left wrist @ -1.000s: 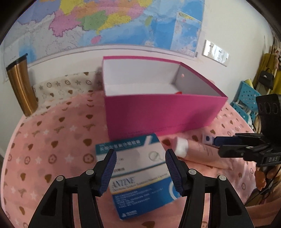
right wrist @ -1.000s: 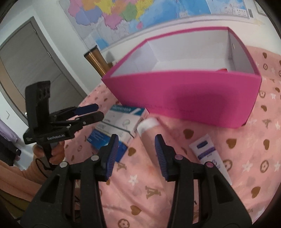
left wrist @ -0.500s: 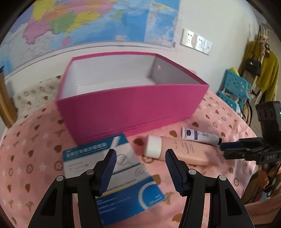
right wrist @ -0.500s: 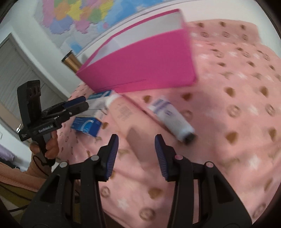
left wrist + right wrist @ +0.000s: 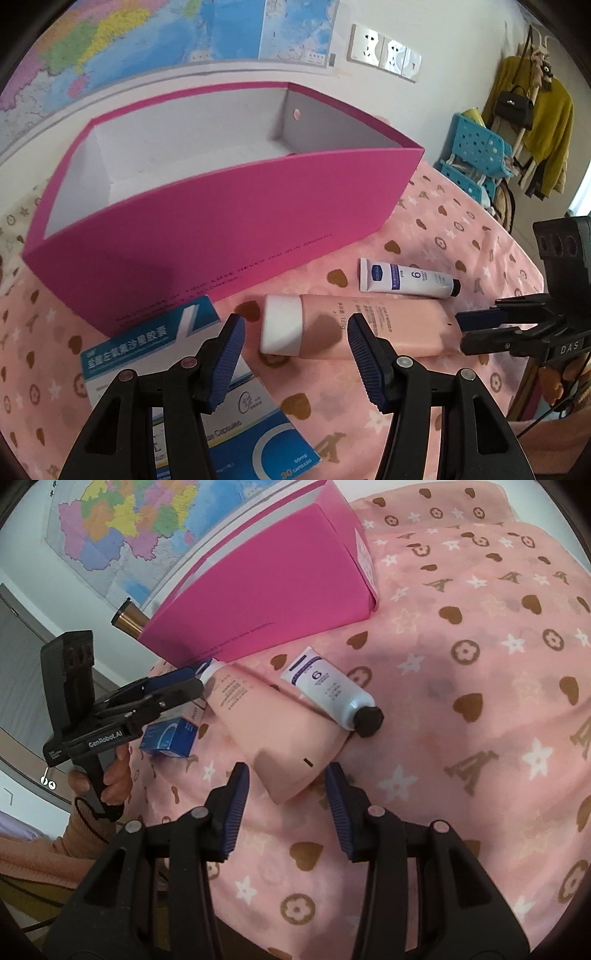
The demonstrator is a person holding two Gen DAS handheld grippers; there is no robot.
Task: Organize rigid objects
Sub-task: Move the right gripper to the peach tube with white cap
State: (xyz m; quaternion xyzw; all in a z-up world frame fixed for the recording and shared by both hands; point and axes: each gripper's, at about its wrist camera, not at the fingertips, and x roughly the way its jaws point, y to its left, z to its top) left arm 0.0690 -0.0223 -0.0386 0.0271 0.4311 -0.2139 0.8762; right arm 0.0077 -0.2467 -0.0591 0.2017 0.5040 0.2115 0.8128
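A pink open box (image 5: 207, 229) with a white inside stands on the pink patterned cloth; it also shows in the right wrist view (image 5: 266, 579). In front of it lie a pink tube with a white cap (image 5: 354, 328), a small white tube with a black cap (image 5: 406, 282) and a blue-and-white medicine carton (image 5: 184, 369). My left gripper (image 5: 295, 347) is open and empty above the pink tube's white cap. My right gripper (image 5: 286, 797) is open and empty, its jaws on either side of the pink tube's flat end (image 5: 280, 746). The white tube (image 5: 332, 694) lies beside it.
A bronze tumbler (image 5: 129, 618) stands behind the box by the wall. A map and wall sockets (image 5: 384, 51) are on the wall. Blue stools (image 5: 476, 155) and hanging clothes stand off the right edge of the table.
My left gripper swung right from over the carton to over the pink tube's cap. My right gripper swung round to the tube's flat end. Both stayed open.
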